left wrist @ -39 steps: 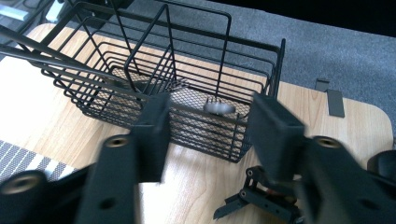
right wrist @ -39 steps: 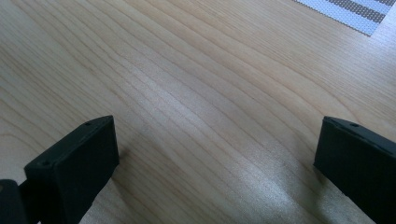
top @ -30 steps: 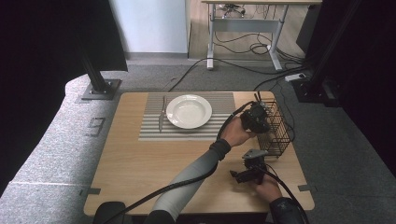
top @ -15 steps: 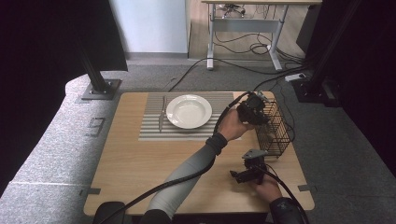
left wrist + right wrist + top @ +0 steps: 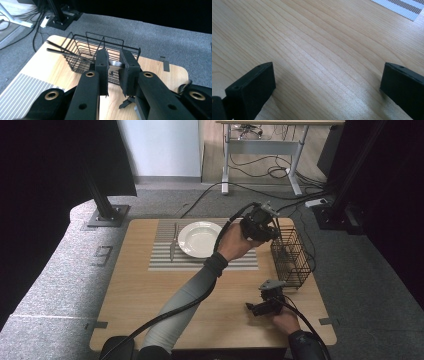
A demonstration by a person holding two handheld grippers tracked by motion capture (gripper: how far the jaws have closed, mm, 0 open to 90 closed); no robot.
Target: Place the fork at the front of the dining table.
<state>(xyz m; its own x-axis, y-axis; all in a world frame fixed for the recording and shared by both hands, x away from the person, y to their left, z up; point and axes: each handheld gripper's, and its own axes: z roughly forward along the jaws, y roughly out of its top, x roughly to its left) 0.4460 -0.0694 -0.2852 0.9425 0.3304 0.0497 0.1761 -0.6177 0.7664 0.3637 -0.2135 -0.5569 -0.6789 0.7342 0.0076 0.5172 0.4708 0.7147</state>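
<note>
Our left gripper's [image 5: 113, 71] fingers [image 5: 102, 65] pinch a metal utensil [image 5: 114, 64] just above the wire basket [image 5: 82, 56]. Next we should carry it toward the plate [image 5: 199, 238]. Our right gripper [image 5: 328, 90], fingers wide and empty, rests on the counter [image 5: 317, 50].

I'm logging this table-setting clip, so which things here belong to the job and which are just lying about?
In the job: left claw, shut on a metal utensil; wire basket; plate; mat; fork.
Lying about: desk; floor cables; power strip.
</note>
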